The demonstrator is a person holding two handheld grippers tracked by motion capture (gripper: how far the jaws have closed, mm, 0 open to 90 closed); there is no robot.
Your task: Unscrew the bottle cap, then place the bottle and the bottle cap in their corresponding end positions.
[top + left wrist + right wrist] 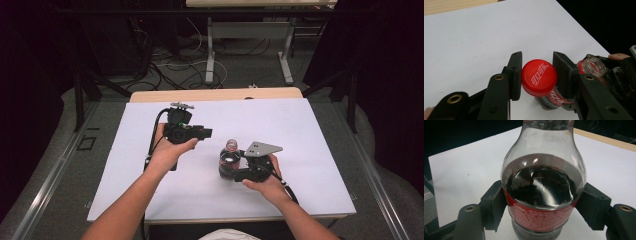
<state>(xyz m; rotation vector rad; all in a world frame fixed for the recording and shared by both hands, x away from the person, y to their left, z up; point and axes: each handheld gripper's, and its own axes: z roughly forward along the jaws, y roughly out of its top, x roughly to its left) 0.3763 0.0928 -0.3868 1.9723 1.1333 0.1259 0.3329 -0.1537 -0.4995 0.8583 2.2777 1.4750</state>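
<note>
Left gripper [206, 133]: clamped across the sides of the red cap [539, 77], pads on the knurled rim, printed top facing the gripper's camera. Side grip suits twisting and keeps the cap square between the jaws. Cap already off the neck, held in the air, off to the side of the bottle and apart from it.

Right gripper [231, 170]: closed on the cola bottle [542, 187] at the top edge of the red label, one pad on each flank, just below the shoulder. Low, wide hold on purpose, by my read: fixes the body against rotation and tipping, leaves the neck free for the other tool.

Bottle upright between the right jaws, base on the white sheet [300, 130], dark liquid up to about the shoulder. Open mouth [592, 65] visible just past the left gripper's far jaw, clear ring bare.

Judgement: uncapping done. Next either park the cap on the sheet or bring it back over the mouth. Right clamp best kept on; open bottle, spill risk if tilted or squeezed harder.
</note>
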